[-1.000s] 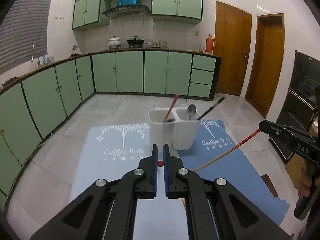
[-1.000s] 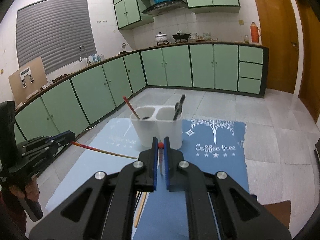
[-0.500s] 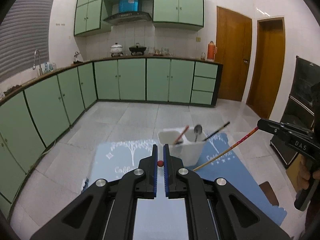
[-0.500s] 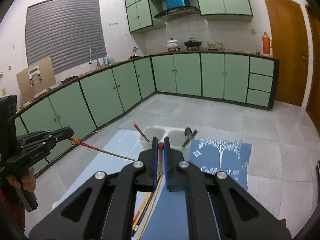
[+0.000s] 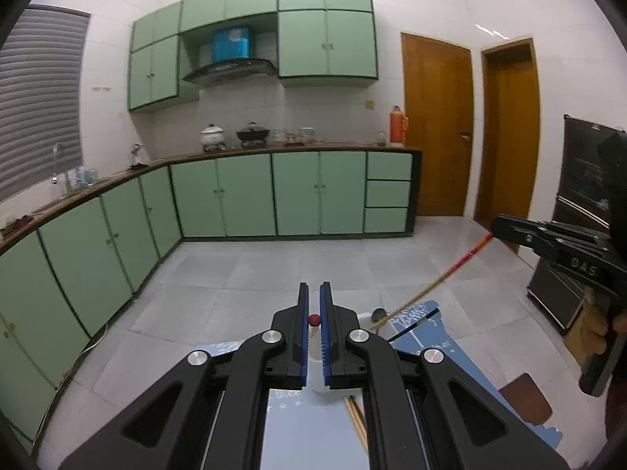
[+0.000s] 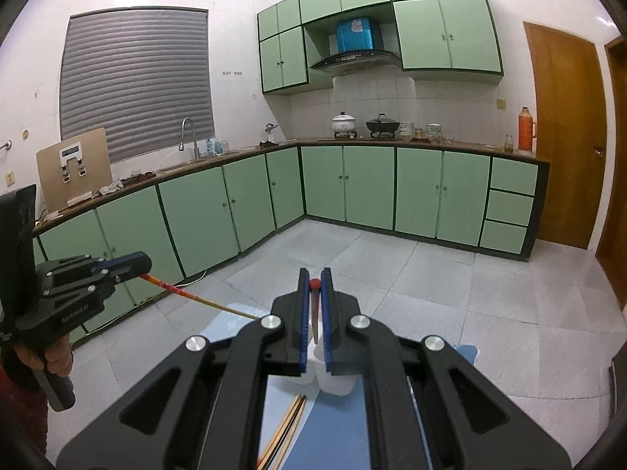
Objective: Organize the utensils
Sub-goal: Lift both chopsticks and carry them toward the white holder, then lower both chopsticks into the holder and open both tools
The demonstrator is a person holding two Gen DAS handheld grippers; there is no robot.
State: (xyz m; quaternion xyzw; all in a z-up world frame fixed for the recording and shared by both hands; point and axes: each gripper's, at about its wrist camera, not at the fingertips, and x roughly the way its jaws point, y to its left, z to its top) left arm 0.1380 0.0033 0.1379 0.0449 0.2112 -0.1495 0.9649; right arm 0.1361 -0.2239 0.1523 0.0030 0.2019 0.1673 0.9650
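My left gripper [image 5: 313, 293] is shut on a chopstick, whose red end [image 5: 313, 319] shows between the jaws. The right wrist view shows that gripper [image 6: 147, 264] at the left, its red-and-yellow chopstick [image 6: 188, 293] slanting down to the right. My right gripper [image 6: 314, 278] is shut on a second chopstick [image 6: 315, 321]. From the left wrist view it [image 5: 494, 227] sits at the right, with its chopstick [image 5: 431, 286] sloping down-left. The white two-cup holder [image 6: 333, 380] stands below, mostly hidden. A spoon [image 5: 378, 314] and a black chopstick [image 5: 411, 331] stick out of it.
Loose chopsticks [image 5: 356, 415] lie on the blue mat [image 5: 439, 337] near the holder, also seen as loose chopsticks [image 6: 286, 431] from the right wrist. Green cabinets [image 5: 243, 196] line the far walls. A hand [image 6: 55, 356] holds the left gripper's handle.
Both grippers have risen with their chopsticks. The holder and the mat have sunk in both views and now sit largely behind the fingers.
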